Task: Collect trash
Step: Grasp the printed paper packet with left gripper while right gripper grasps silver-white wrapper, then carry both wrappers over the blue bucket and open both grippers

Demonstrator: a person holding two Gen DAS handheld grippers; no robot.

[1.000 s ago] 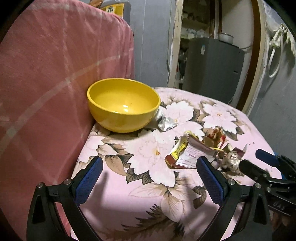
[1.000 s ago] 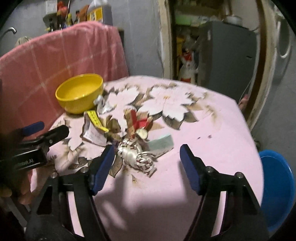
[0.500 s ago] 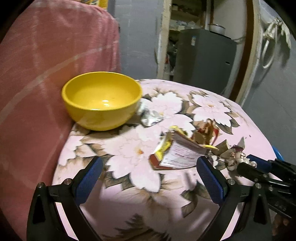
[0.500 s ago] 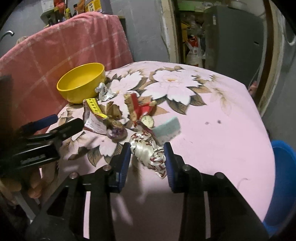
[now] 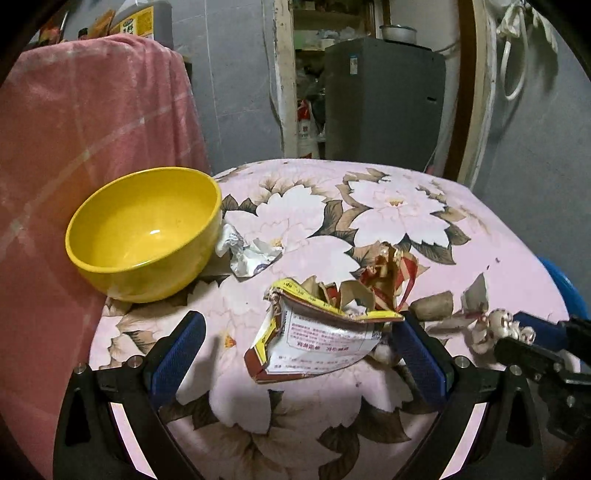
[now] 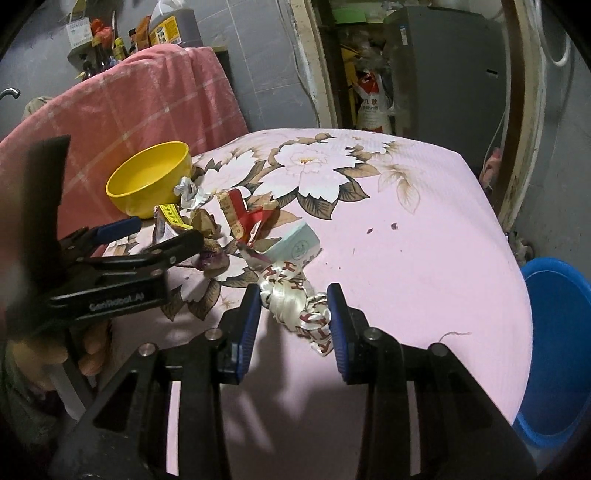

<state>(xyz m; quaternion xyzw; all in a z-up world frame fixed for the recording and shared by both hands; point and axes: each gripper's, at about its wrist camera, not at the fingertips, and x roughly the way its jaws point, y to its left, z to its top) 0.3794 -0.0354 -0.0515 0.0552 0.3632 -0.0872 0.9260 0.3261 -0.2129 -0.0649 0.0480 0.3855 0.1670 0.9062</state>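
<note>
- Right wrist view: the left gripper [image 6: 155,240] carries white lettering on its black body that reads "GenRobot.AI", slightly blurred.
- The ribbon wad [image 6: 295,306] is cream with red characters printed along it; they are too crumpled to read.
- The pale green box [image 6: 297,247] shows a round printed mark I cannot make out.
- The torn packet [image 5: 317,343] has a white panel of small red print, too fine to read, with a yellow and red border.
- A big jug [image 6: 171,26] behind the pink towel [image 6: 147,103] has a yellow label; its writing is illegible.
- The blue tub [image 6: 557,350] is cut off by the right edge of the picture, below the table's right edge.
- A hand [image 6: 48,354] under the left gripper is mostly hidden by the tool.
- The right gripper [image 6: 293,314] has just been closing; its pads now stand against both sides of the ribbon wad and seem to press on it, near the table's front edge.
- The ribbon wad's long axis runs from upper left to lower right, between the pads.
- The left gripper's fingers are wide apart on either side of the torn packet, not touching it; the packet lies flat, long side across the table [image 5: 480,240].
- The yellow bowl [image 5: 147,232] sits upright at the table's left edge, foil scrap [image 5: 247,251] touching it.
</note>
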